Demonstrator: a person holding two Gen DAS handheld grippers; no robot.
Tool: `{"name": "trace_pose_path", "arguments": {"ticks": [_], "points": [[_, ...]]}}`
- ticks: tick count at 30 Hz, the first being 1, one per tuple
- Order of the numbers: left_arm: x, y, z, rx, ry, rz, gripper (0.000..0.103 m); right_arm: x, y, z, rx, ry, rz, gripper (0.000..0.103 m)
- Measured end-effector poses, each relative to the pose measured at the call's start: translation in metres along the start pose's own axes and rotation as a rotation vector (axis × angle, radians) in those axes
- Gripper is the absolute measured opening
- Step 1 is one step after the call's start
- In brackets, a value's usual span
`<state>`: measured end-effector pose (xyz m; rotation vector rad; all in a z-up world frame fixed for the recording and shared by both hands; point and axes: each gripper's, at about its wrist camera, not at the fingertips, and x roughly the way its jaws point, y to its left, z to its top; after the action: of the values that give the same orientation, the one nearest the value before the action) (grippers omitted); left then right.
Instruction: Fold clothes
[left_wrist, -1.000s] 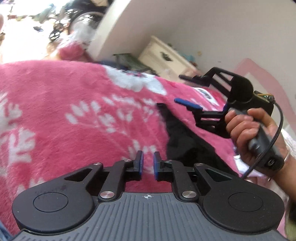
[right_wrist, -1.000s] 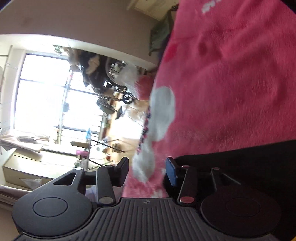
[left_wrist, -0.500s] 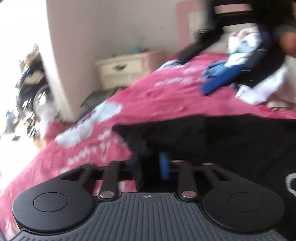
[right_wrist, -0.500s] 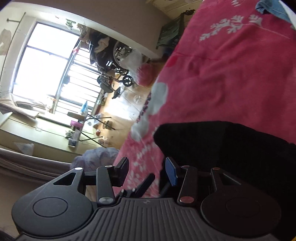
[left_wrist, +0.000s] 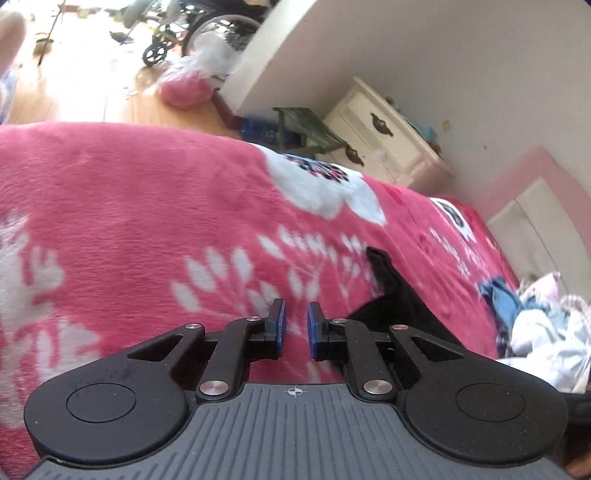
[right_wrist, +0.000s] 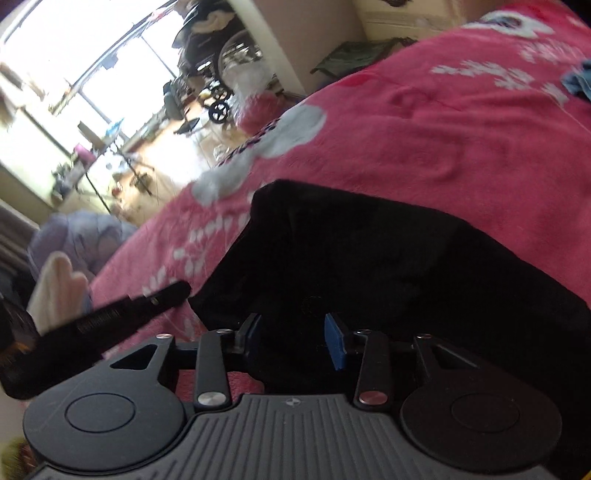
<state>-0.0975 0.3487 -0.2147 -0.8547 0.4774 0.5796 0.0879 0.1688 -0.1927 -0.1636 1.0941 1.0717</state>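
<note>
Bed covered by pink blanket (left_wrist: 155, 221) with white leaf print; cream nightstand (left_wrist: 384, 140) against wall. Black garment (right_wrist: 388, 258) spread flat on blanket. Left gripper (left_wrist: 294, 325): fingers released, narrow gap, empty, above blanket just beside garment edge. Right gripper (right_wrist: 291, 336): fingers released, wide apart, directly over garment, nothing grasped.

Lettering on the pink blanket (left_wrist: 461, 254) — blurred, not legible — nothing else.
</note>
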Motion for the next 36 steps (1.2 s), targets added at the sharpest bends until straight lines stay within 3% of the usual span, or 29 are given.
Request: {"name": "trace_pose_path", "arguments": {"ticks": [2, 5, 8, 10, 12, 15, 19, 22, 24, 26, 28, 31, 33, 36], "points": [[-0.003, -0.001, 0.000, 0.015, 0.000, -0.007, 0.012, 0.008, 0.015, 0.003, -0.058, -0.026, -0.021, 0.030], [-0.006, -0.002, -0.002, 0.038, 0.004, -0.021, 0.012, 0.030, 0.034, 0.012, -0.132, -0.043, -0.044, 0.028], [-0.010, 0.001, -0.001, 0.030, -0.003, -0.041, 0.016, 0.044, 0.051, 0.017, -0.156, -0.060, -0.009, 0.028], [-0.013, 0.003, -0.001, 0.032, -0.011, -0.060, 0.023, 0.038, 0.046, 0.023, -0.071, -0.091, 0.127, 0.028], [-0.012, 0.003, -0.001, 0.044, 0.002, -0.088, 0.031, 0.025, 0.034, 0.028, 0.024, -0.143, 0.207, 0.028], [-0.004, -0.004, -0.001, 0.093, 0.050, -0.126, 0.036, -0.001, 0.025, 0.027, -0.009, -0.147, 0.142, 0.028], [0.010, -0.023, -0.002, 0.199, 0.076, -0.108, 0.037, -0.024, 0.031, 0.002, -0.240, -0.078, 0.032, 0.029], [0.020, -0.033, -0.004, 0.233, 0.075, -0.087, 0.030, -0.021, 0.049, -0.024, -0.423, -0.034, -0.037, 0.029], [0.024, -0.036, -0.006, 0.243, 0.071, -0.058, 0.009, -0.012, 0.060, -0.036, -0.502, -0.014, -0.058, 0.029], [0.020, -0.036, -0.006, 0.225, 0.053, -0.057, 0.003, -0.002, 0.068, -0.043, -0.542, -0.015, -0.075, 0.029], [0.016, -0.035, -0.005, 0.207, 0.035, -0.057, 0.002, 0.009, 0.075, -0.047, -0.587, -0.013, -0.111, 0.029], [0.006, -0.032, -0.005, 0.182, -0.006, -0.049, 0.001, 0.015, 0.081, -0.049, -0.612, -0.021, -0.118, 0.003], [0.005, -0.030, -0.007, 0.181, -0.010, -0.034, 0.001, 0.011, 0.083, -0.048, -0.595, -0.046, -0.103, 0.003], [0.004, -0.026, -0.009, 0.179, -0.017, -0.010, 0.001, 0.016, 0.080, -0.048, -0.564, -0.006, -0.076, 0.006]]}}
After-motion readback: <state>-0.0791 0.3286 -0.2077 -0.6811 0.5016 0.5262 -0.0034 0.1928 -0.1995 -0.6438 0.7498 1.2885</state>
